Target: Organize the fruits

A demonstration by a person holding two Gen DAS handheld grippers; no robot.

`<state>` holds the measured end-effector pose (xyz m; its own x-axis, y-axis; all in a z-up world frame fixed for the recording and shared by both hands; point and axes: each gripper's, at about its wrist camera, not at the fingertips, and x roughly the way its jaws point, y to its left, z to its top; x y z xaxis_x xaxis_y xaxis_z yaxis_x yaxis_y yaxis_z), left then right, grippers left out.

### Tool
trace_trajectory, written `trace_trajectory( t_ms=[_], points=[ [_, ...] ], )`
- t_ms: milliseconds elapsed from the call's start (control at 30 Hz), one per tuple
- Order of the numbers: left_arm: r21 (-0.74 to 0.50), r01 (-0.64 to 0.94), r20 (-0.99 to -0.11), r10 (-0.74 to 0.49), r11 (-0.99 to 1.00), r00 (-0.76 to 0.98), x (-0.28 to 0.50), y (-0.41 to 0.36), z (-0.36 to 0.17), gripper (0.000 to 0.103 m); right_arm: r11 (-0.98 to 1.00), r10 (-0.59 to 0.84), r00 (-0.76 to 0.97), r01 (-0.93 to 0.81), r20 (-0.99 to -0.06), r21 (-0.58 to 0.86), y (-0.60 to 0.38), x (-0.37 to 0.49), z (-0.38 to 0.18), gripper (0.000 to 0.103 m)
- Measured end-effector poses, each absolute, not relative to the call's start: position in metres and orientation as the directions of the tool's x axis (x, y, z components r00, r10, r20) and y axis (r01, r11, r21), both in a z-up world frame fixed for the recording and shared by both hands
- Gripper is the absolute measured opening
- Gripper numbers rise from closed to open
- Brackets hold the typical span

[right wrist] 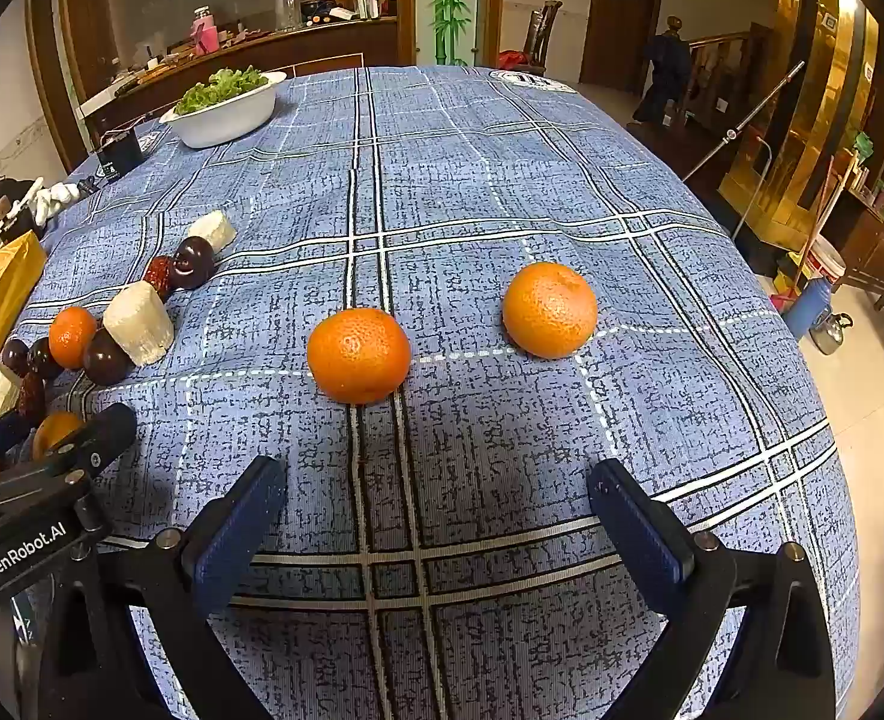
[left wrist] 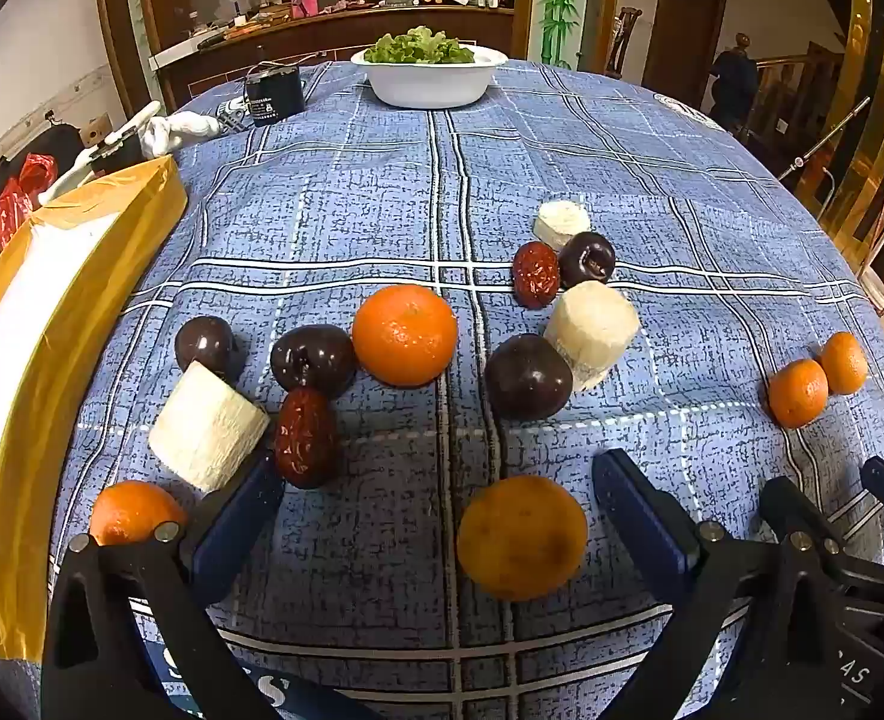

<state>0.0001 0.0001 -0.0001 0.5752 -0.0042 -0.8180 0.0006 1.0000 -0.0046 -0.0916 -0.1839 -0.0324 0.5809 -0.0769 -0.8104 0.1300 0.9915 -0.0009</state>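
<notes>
Both tongs are held spread wide with nothing clasped. A dull round orange fruit (left wrist: pixel 522 537) is framed between the left tongs (left wrist: pixel 436 516), untouched. Ahead of the right tongs (right wrist: pixel 436 510), two glossy round oranges (right wrist: pixel 358 355) (right wrist: pixel 550 309) are seen at twelve and one o'clock on the blue-checked clothed desk (right wrist: pixel 502 180).

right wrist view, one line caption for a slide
Open right gripper hovers over a blue plaid tablecloth, facing two oranges.
</notes>
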Motion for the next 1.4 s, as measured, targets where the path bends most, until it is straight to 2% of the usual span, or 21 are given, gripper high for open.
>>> trace_trajectory(
  t_ms=[1067,1400],
  points=[
    [-0.004,0.000,-0.818,-0.003,1.000,0.575,-0.0001,0.0011,0.0001,0.102,0.991,-0.075,0.582,0.131,-0.810,0.002,-0.1832,-0.0927,-0.0325,0.103],
    [-0.007,0.119,-0.871,-0.065,0.993,0.488,0.0082,0.0053,0.0001,0.103,0.991,-0.061,0.535,0.132,-0.843,0.012,-0.1841,-0.0884,-0.0319,0.103]
  ],
)
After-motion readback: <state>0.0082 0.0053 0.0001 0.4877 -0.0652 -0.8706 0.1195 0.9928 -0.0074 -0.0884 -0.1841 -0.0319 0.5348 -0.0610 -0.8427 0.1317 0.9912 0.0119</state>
